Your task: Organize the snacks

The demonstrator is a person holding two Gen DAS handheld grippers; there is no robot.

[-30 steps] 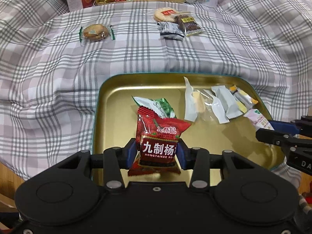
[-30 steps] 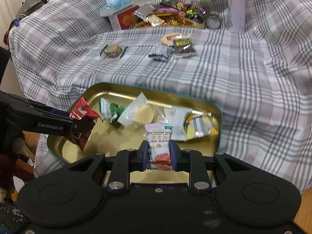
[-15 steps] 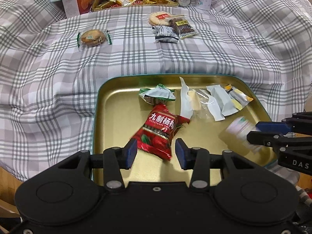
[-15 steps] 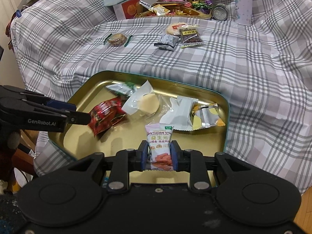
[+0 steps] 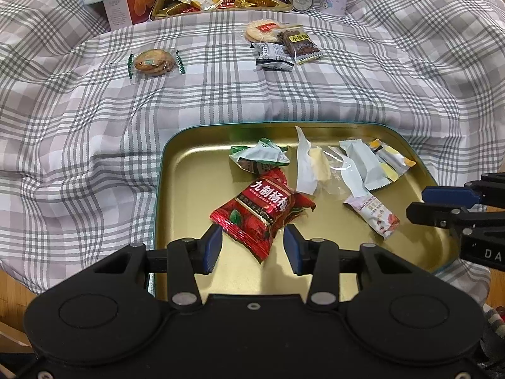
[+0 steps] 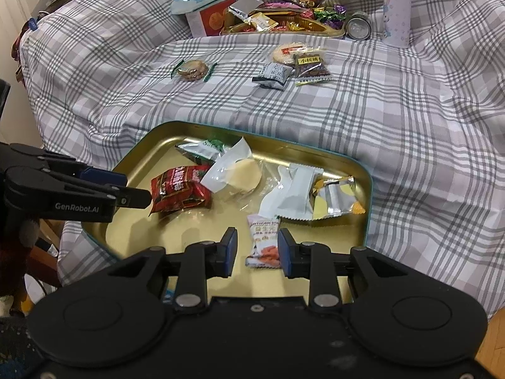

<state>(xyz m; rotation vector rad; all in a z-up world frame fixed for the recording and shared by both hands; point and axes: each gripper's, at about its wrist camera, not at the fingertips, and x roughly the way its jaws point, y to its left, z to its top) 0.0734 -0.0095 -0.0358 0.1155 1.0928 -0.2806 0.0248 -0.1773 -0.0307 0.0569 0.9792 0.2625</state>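
Both of my grippers hang over the near end of the gold tray [image 5: 176, 208], and neither is clamped on anything. On my left gripper [image 5: 252, 248] the blue pads stand apart, and the red snack packet [image 5: 263, 211] lies flat on the tray floor just ahead of them, its lower corner reaching down into the gap without touching either pad. My right gripper [image 6: 256, 252] has its jaws opening; the small pink-and-white hawthorn packet [image 6: 263, 241] sits between them on the tray, close against the right-hand pad, with clear space on the other side, so I read it as released. From the left wrist view I see that same hawthorn packet [image 5: 374, 213] lying beside the right gripper's black fingertips, which come in from the right edge. Farther back in the tray are a green-and-white packet [image 5: 258, 158], a clear wrapper with a pale round biscuit [image 6: 243, 175], a plain white packet [image 6: 292, 194] and a silver-and-yellow one [image 6: 336, 199], all close together along the far side. The tray rests on a grey plaid bedspread [image 5: 79, 120]. Well beyond it, loose on the cloth, lie a wrapped cookie [image 5: 154, 63] on its own and a small cluster of three more snacks [image 5: 281, 45]. At the far edge sits a second tray heaped with sweets [image 6: 284, 20], with a can [image 6: 359, 28] and a lilac bottle [image 6: 396, 6] beside it.
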